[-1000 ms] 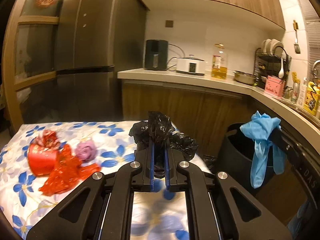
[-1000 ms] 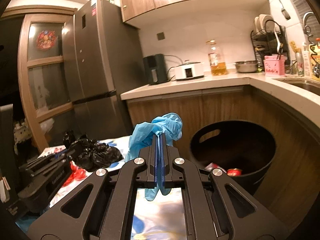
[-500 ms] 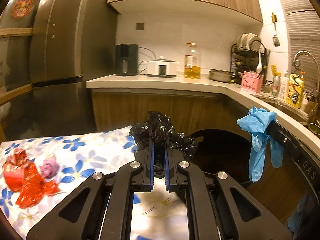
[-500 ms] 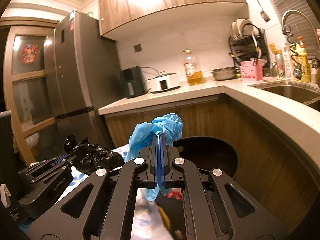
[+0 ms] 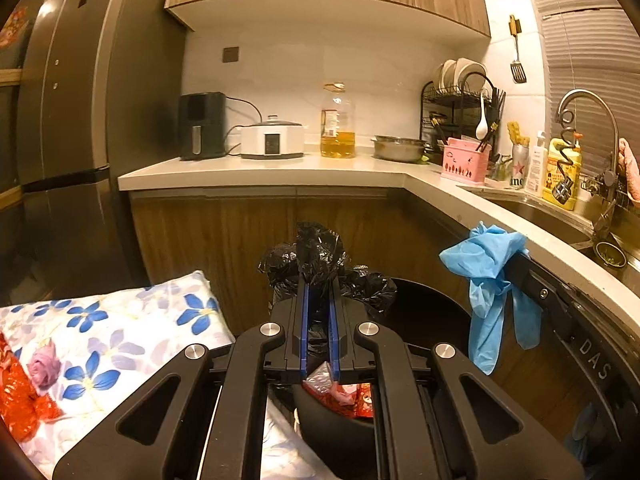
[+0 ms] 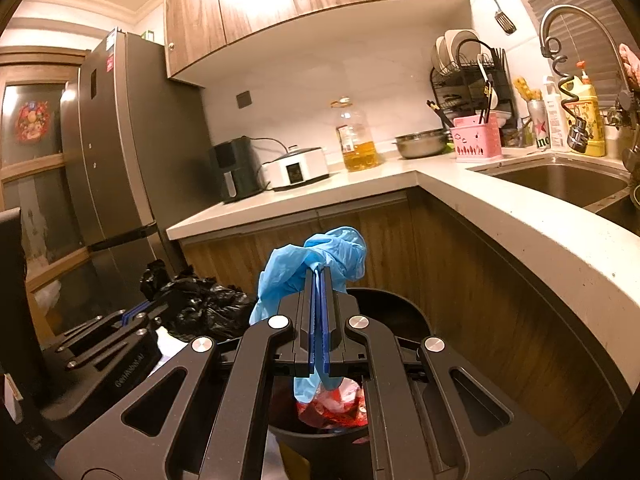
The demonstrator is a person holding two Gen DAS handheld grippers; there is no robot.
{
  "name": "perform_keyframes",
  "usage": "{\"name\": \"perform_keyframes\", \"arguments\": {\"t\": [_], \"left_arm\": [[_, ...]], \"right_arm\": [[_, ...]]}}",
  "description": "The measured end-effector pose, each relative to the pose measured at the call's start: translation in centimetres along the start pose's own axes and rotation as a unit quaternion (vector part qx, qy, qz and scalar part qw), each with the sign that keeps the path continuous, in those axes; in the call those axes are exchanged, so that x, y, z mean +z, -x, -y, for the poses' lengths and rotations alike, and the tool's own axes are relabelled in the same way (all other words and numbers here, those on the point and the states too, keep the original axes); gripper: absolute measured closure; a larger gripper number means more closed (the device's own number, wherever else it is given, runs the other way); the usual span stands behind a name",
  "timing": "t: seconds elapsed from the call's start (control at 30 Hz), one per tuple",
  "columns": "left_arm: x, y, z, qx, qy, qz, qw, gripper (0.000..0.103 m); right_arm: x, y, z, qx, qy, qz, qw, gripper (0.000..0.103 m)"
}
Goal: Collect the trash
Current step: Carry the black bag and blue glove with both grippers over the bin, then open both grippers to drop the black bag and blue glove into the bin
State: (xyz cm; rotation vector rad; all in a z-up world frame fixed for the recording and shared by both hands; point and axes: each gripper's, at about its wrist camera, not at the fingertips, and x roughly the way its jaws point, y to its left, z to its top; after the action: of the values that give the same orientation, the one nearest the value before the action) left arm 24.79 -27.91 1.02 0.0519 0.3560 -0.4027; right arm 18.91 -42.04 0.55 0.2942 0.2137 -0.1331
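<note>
Hanging both loads above the black bin (image 6: 384, 304), we have the left gripper (image 5: 319, 312) pinched shut on the crumpled black bag (image 5: 320, 256) and the right gripper (image 6: 319, 312) clamped on the blue glove (image 6: 316, 256), which dangles straight down toward the bin's mouth, directly below its fingers.

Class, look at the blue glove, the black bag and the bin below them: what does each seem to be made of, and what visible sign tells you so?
Blue glove: thin nitrile or latex, matte; it droops limply from the right gripper.
Black bag: thin plastic film, glossy; sharp crinkles catch the light in the left gripper.
Bin: probably moulded plastic, smooth dull black; its rim is even and seamless.
</note>
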Motion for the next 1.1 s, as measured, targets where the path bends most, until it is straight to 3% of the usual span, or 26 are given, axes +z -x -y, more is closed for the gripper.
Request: {"name": "perform_keyframes", "arguments": {"t": [0.8, 0.97, 1.1], "left_arm": [[-0.5, -4.3, 1.7, -0.033, -0.022, -0.025, 0.9989, 0.093], [-0.9, -4.5, 1.2, -0.033, -0.027, -0.03, 0.9987, 0.075], [-1.4, -4.7, 0.8, -0.025, -0.026, -0.035, 0.9987, 0.062]], "right_arm": [[-0.2, -3.4, 2.0, -0.001, -0.019, -0.032, 0.999, 0.097], [-0.3, -3.8, 3.0, -0.002, -0.038, -0.043, 0.998, 0.078], [-0.6, -3.5, 3.4, -0.009, -0.044, -0.041, 0.998, 0.069]]}}
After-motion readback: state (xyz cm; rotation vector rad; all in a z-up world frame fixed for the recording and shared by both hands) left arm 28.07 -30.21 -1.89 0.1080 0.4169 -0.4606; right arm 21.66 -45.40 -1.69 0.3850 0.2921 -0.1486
